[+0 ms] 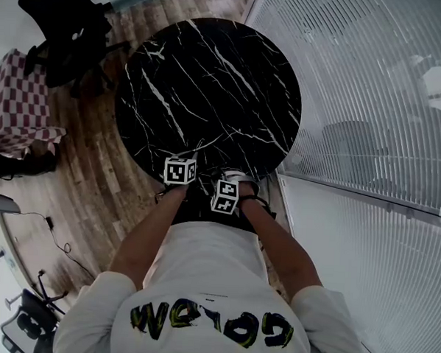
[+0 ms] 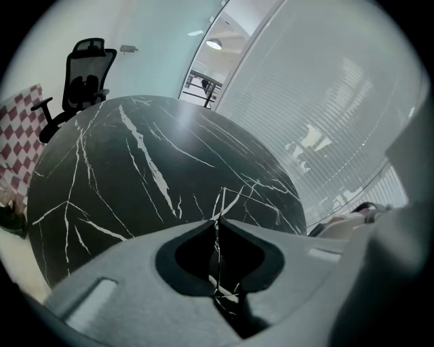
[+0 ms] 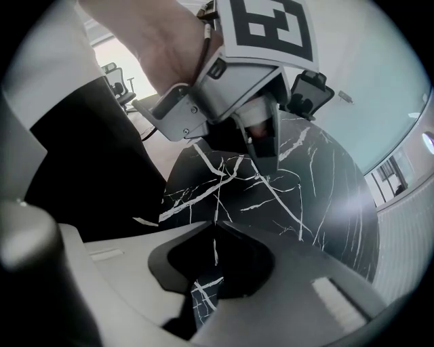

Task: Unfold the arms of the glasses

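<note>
**Grip and swing for the wire arm**

Your left gripper has its jaws nearly together on the thin wire of the glasses, at the near edge of the black table. Your right gripper, close beside it, is likewise narrowed on a fine pale strand, probably one arm. Make the left hand your anchor and swing the right outward in an arc about the hinge. Do not pull straight, since so thin a frame likely bends or slips.
</note>
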`<state>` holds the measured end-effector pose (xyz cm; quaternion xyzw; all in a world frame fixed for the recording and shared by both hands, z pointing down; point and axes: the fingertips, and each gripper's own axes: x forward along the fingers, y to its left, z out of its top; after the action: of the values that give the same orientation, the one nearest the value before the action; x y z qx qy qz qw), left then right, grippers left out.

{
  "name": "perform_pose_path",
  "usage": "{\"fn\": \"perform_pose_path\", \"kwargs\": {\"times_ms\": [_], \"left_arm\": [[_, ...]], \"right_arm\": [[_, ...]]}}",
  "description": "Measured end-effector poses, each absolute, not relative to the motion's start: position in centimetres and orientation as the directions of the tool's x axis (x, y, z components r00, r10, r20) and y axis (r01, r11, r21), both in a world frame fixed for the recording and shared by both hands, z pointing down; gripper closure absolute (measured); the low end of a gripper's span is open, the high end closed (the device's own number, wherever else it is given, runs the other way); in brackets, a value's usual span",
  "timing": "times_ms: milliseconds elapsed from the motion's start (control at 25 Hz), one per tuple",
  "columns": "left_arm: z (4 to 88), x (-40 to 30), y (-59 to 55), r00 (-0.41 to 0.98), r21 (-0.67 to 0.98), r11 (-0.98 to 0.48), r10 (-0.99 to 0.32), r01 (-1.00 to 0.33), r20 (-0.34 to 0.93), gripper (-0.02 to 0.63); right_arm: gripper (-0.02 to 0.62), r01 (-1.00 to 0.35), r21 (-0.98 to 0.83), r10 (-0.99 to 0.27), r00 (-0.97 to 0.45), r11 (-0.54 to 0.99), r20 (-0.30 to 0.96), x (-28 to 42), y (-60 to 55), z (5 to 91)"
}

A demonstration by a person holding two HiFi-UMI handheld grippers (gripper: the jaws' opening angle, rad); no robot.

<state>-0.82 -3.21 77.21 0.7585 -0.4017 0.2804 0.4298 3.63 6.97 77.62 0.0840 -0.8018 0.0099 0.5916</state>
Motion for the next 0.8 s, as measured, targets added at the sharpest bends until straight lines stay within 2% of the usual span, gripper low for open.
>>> {"fn": "perform_pose_path", "kwargs": {"times_ms": [800], "left_arm": [[77.06, -0.59, -3.1, 0.539, 0.45, -0.302, -0.374, -0.84, 0.755, 0.572]], "right_arm": [[0.58, -0.163, 0.093, -0.137, -0.279, 0.982, 0.95, 4.08, 6.81, 77.79]]}}
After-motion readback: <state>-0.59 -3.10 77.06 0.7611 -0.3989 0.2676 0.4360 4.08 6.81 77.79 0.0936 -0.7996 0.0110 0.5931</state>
